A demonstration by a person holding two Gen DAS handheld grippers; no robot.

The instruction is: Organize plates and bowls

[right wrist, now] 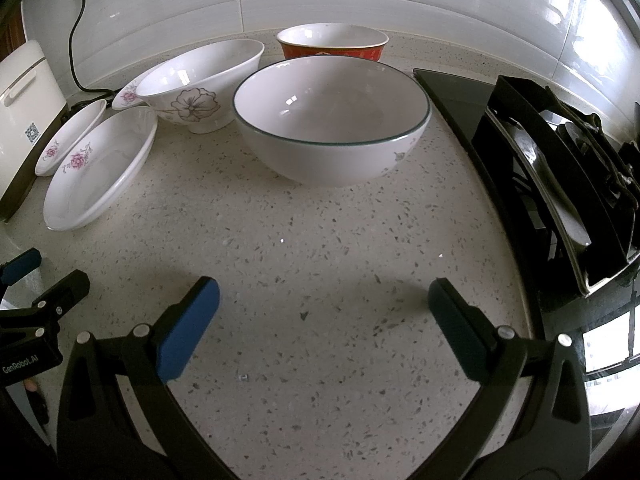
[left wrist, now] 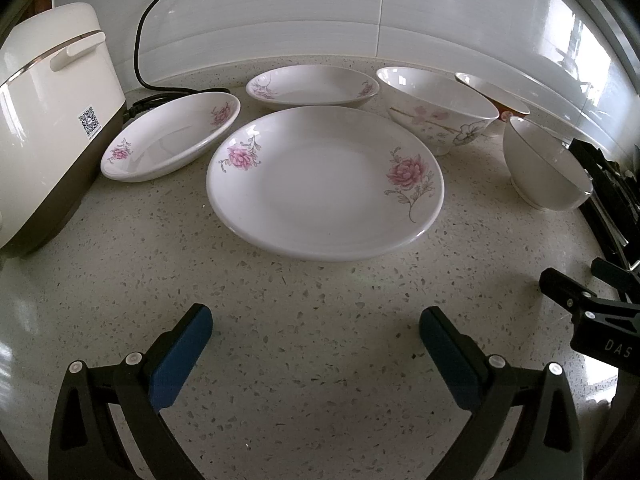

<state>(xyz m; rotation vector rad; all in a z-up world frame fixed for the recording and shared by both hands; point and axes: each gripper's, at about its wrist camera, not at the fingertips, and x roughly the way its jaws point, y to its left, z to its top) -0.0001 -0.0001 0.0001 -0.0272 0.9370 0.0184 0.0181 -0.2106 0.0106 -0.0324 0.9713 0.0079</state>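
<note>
Three white plates with pink flowers lie on the speckled counter: a large one (left wrist: 324,184) in the middle, one (left wrist: 172,136) to its left, one (left wrist: 312,86) behind. To the right stand a flowered bowl (left wrist: 440,108), a red bowl (left wrist: 494,100) and a white green-rimmed bowl (left wrist: 544,164). My left gripper (left wrist: 316,320) is open and empty, in front of the large plate. My right gripper (right wrist: 324,292) is open and empty, in front of the green-rimmed bowl (right wrist: 332,124). The flowered bowl (right wrist: 200,84), red bowl (right wrist: 332,46) and plates (right wrist: 100,168) also show there.
A cream rice cooker (left wrist: 52,120) with a black cord (left wrist: 148,40) stands at the left by the tiled wall. A black gas stove (right wrist: 560,168) borders the counter on the right. The right gripper's body (left wrist: 592,312) shows at the left view's right edge.
</note>
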